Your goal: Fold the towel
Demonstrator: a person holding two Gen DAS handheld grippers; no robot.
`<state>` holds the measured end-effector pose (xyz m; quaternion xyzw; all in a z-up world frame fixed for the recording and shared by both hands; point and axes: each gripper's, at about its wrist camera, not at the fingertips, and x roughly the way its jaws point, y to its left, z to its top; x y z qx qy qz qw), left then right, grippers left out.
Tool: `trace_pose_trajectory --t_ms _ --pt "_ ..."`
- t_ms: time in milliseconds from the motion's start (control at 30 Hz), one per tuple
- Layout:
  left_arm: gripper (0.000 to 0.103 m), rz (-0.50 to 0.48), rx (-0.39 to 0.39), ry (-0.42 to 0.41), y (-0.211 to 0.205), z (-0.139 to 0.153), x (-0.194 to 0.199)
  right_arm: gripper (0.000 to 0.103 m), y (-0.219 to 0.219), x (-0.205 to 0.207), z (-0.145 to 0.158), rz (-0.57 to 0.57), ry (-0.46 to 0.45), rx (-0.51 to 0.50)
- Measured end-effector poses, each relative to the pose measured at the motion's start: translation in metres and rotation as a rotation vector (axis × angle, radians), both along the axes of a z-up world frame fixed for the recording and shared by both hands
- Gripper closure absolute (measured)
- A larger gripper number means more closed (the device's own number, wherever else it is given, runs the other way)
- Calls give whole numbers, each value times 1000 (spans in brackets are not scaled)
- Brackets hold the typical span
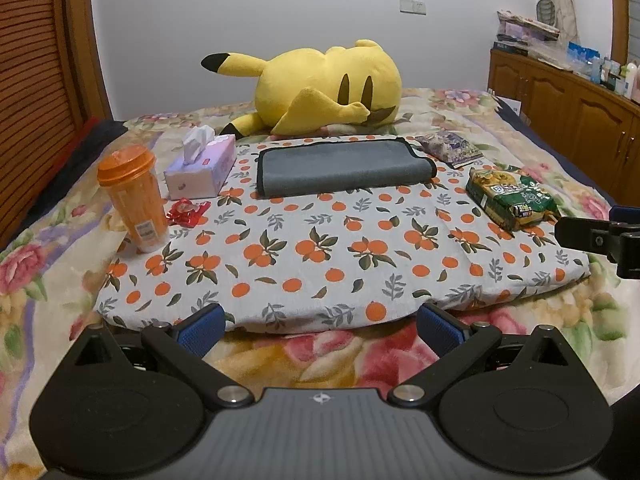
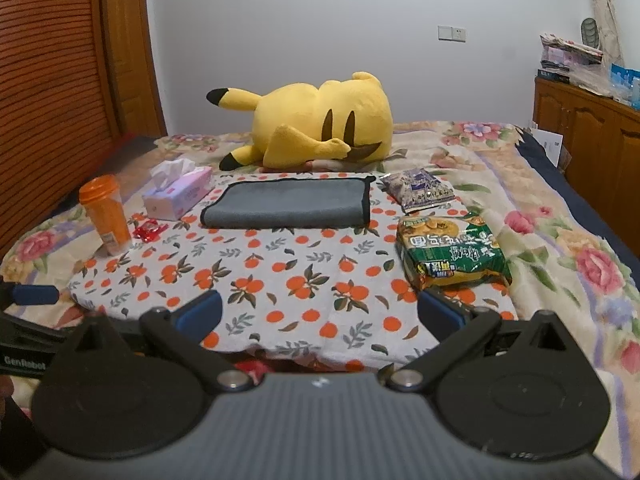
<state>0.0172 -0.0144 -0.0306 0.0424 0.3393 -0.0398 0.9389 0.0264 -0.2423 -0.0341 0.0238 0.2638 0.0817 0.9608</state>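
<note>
Floral bedding covers the bed, the largest thing in both views, with a wooden cabinet along its right side and a slatted wooden panel at the left. On the bed lies a padded mat printed with oranges and leaves, and everything smaller sits on or beside it. A yellow plush toy lies on its side at the far edge of the mat.

Just in front of the plush is the grey towel, lying flat at the far middle of the mat as a long folded rectangle with dark edging; nothing touches it. A tissue box stands left of the towel, with an orange lidded cup upright nearer the left edge of the mat. A green snack packet lies at the right side of the mat, and a smaller purple packet lies beyond it, near the towel's right end. A small red wrapper lies between the cup and the tissue box.

The left tool hovers over the near edge of the mat with its blue-padded fingers spread wide and holding nothing. The right tool hovers likewise, fingers wide apart and empty, well short of the towel.
</note>
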Motion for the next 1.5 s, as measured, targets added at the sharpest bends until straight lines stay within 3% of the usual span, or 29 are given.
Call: trace_pose_trajectory --t_ms 300,1500 --pt "0 2 -6 -42 1 0 -9 0 0 -3 -7 -12 -2 -12" --pt "0 33 -38 -235 10 23 -27 0 -12 -21 6 -47 -176 15"
